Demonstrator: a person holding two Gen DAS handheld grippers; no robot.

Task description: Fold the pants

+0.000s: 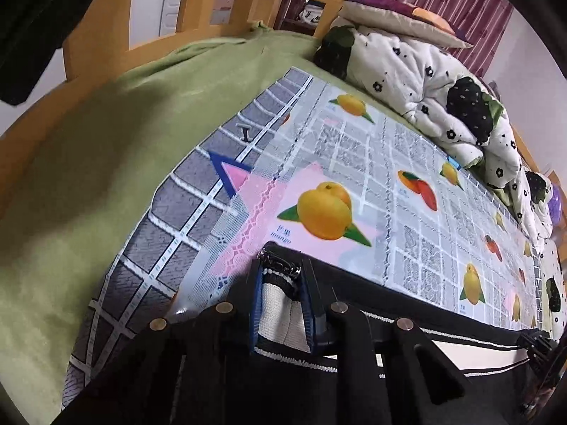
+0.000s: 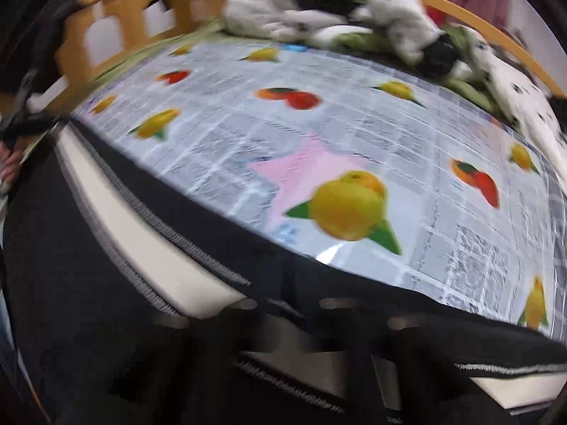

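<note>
The pants [image 1: 407, 322] lie across the bottom of both views, on a plastic cloth printed with fruit [image 1: 354, 163] that covers the bed; their dark edge runs from lower centre to lower right in the left wrist view, and from mid left down to lower right in the right wrist view [image 2: 117, 241]. They are dark fabric with a white side band and stitched trim, and look soft and light, so they should drape and sag wherever they are not held. The glossy cloth beneath probably lets them slide easily, which helps dragging but may let a fold creep.

The left gripper [image 1: 281, 297] has its jaws clenched on a bunched end of the pants, white band and a zip showing between the blue pads [image 1: 306, 304]. The right gripper [image 2: 287, 318] is blurred at the bottom of its view; its jaws are closed, apparently pinching the dark fabric, though the blur hides the contact.

The firm stitched edge seems the best place to take hold, with both grips well apart so the cloth stays taut. A rumpled quilt [image 1: 443, 81] lies at the upper right.
</note>
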